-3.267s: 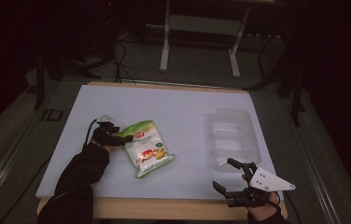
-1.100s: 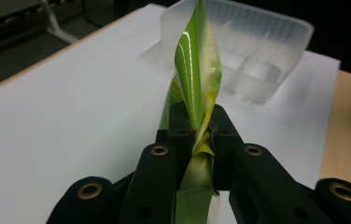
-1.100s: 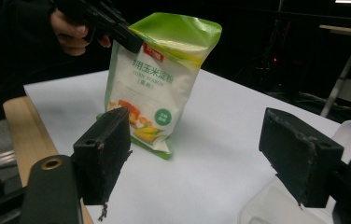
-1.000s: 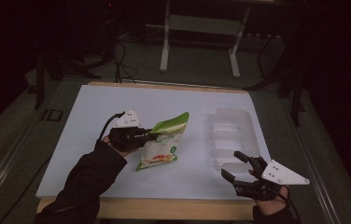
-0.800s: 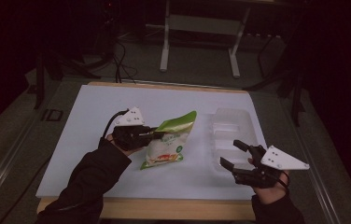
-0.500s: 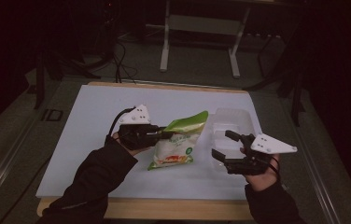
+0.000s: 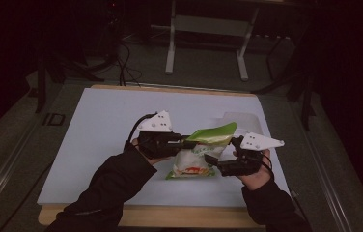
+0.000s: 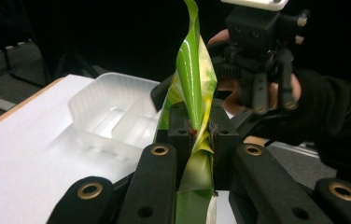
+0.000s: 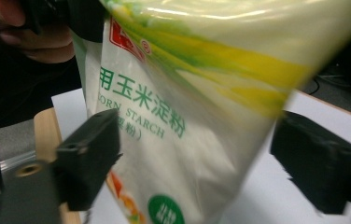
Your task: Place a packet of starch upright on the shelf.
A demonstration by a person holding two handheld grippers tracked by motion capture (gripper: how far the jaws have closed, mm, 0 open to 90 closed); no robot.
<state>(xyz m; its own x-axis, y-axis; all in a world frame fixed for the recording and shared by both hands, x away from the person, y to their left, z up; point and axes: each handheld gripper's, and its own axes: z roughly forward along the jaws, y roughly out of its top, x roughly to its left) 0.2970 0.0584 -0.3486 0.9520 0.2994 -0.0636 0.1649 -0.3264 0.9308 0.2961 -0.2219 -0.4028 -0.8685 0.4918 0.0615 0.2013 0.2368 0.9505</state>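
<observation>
Near the front edge of the white table [image 7: 97,145], the right gripper [image 7: 218,164] has its jaws spread wide on either side of the lower part of a corn starch bag [image 7: 196,162], neither jaw clearly touching it. The bag [image 9: 178,116] reads "CORN STARCH" in green beneath green Chinese characters, with a red logo near the top. The left gripper [image 7: 182,140] is clamped on the bag's green top edge [image 8: 193,93], holding it raised above the table's middle. Farther right, a clear plastic tray [image 8: 113,116] sits on the table.
</observation>
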